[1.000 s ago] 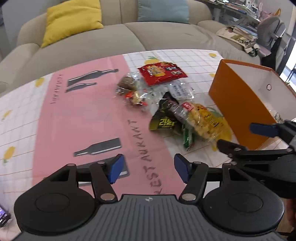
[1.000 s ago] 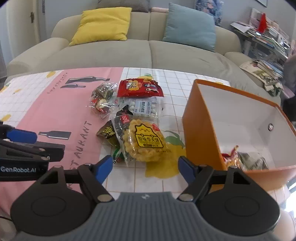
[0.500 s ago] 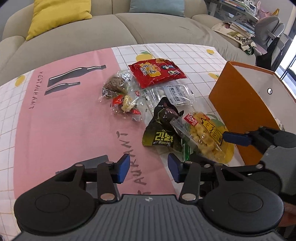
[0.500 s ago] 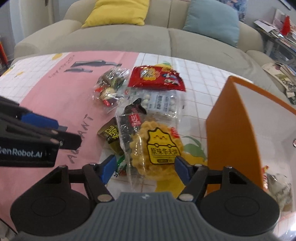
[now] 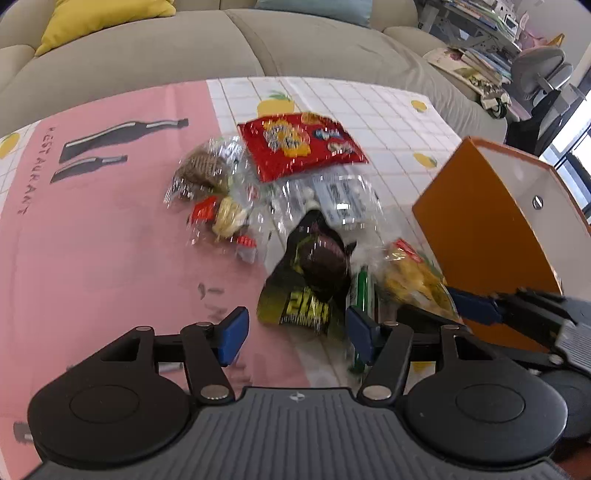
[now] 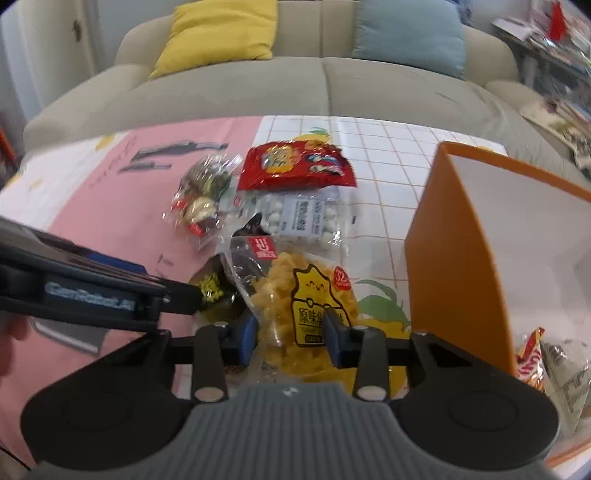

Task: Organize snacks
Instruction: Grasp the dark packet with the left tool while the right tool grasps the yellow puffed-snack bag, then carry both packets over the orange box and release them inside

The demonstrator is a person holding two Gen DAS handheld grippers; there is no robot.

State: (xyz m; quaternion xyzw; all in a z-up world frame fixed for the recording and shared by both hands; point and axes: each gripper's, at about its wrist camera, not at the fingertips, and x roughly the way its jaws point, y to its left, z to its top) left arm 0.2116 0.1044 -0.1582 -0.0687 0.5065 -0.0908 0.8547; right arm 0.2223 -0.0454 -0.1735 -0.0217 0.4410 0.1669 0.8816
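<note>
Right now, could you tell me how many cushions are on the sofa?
2: a yellow cushion toward the sofa's left side, and a blue cushion to its right. Others may sit outside the frame.

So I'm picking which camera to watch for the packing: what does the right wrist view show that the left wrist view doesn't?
Only the right wrist view looks into the orange box, where a few packets already lie, and shows the right gripper, whose jaws have just been closing, around the yellow snack bag.

Only the left wrist view shows the left gripper with its fingers apart, its jaws having just been opening, in front of the dark green packet.

Both show the red packet, the clear candy bag and the sofa.
</note>
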